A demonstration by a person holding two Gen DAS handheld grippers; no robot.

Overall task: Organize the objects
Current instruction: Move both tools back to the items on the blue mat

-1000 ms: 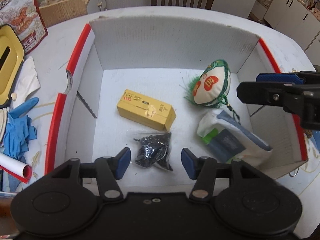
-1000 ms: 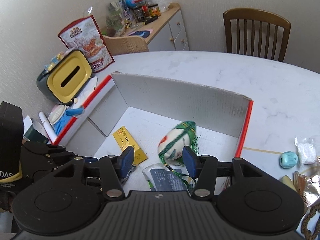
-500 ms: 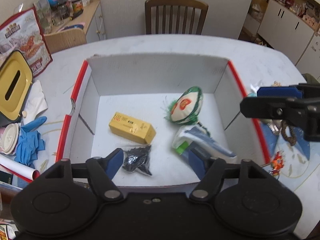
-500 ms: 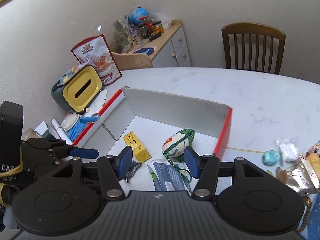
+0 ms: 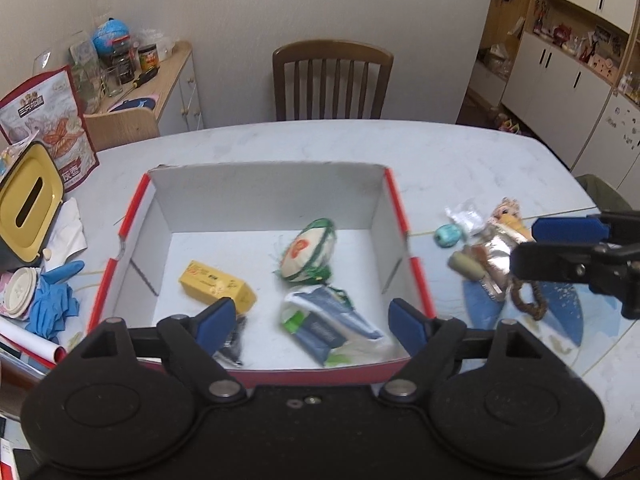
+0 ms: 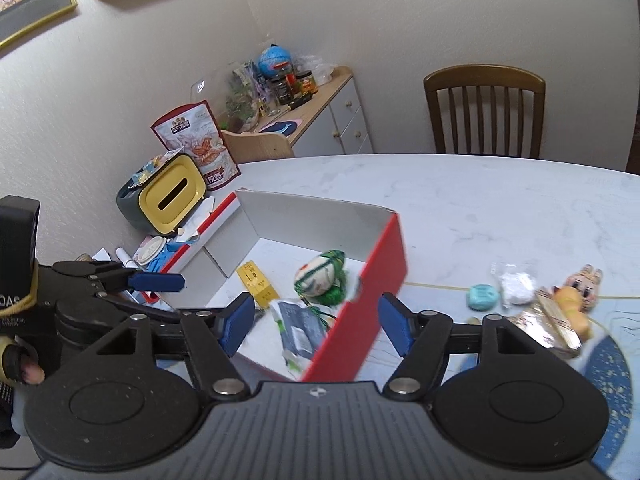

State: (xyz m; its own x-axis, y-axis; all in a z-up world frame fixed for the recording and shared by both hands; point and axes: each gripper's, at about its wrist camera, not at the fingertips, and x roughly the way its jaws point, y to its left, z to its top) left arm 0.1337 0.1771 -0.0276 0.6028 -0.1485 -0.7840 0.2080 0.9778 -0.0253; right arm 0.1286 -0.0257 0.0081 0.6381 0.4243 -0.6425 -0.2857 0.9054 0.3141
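A white cardboard box with red rims (image 5: 394,204) (image 6: 372,280) stands mid-table. Inside lie a yellow carton (image 5: 216,284) (image 6: 256,284), a green-and-white tasselled pouch (image 5: 310,250) (image 6: 320,276), a blue-and-white packet (image 5: 332,324) (image 6: 298,328) and a black bag (image 5: 232,340), half hidden by a finger. My left gripper (image 5: 314,322) (image 6: 168,296) hangs open and empty over the box's near edge. My right gripper (image 6: 316,326) (image 5: 532,246) is open and empty by the box's right wall. Right of the box lie a teal piece (image 5: 448,235) (image 6: 483,297), a foil packet (image 5: 494,252) and a plush toy (image 6: 576,292).
A yellow-lidded tissue holder (image 5: 28,196), blue gloves (image 5: 52,300), a paper roll and a snack bag (image 5: 44,120) crowd the table's left side. A brown bead string (image 5: 528,300) lies on a blue mat at right. A wooden chair (image 5: 332,80) stands at the far edge.
Both grippers have drawn up and back from the box, so more of the table shows. Both sets of fingers stand wider apart than a second ago.
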